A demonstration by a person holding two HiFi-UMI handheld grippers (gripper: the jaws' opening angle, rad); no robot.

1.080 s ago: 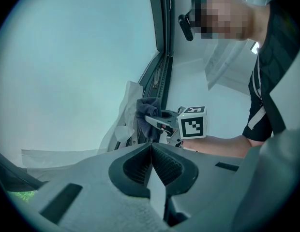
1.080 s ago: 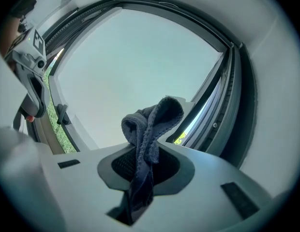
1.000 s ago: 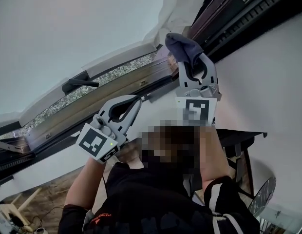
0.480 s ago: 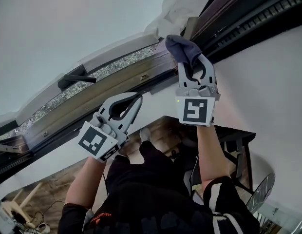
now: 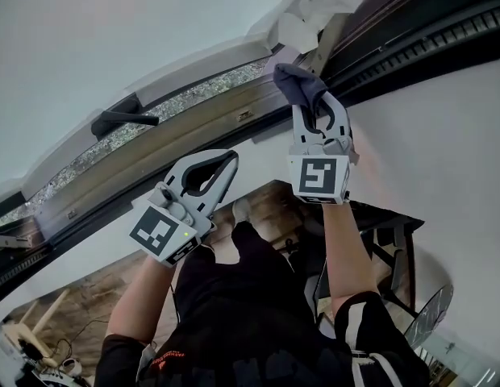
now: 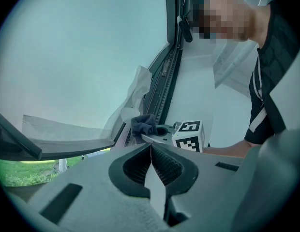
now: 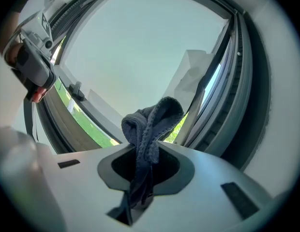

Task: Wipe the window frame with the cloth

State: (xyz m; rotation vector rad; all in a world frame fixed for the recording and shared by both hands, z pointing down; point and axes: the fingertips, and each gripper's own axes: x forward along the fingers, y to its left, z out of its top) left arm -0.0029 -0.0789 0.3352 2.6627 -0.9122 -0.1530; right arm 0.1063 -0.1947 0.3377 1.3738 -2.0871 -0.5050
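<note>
**Cloth at the frame's upper corner, long rail apparently still to do**

The dark blue-grey cloth (image 7: 151,124) is bunched into a wad and sticks out past the tips of my right tongs (image 5: 314,107). They are pinching it hard, and its tail hangs down through the throat between the jaws. In the head view the wad sits at the window frame (image 5: 177,139), right by the corner where the wood-coloured rail meets the dark track. It looks to be against the rail or just short of it, and I cannot tell which.

My left tongs (image 5: 226,161) are pressed together on nothing. They hover lower down and off the frame, taking no part in the wiping.

Crumpled white sheeting (image 5: 310,10) hangs just beyond the corner, and the black window handle (image 5: 121,121) lies well along the rail to the left.

As for progress, nothing on the frame shows a wiped stretch against an unwiped one. My judgement is that I am working the corner, and the long run of rail toward the handle is still to be covered.
</note>
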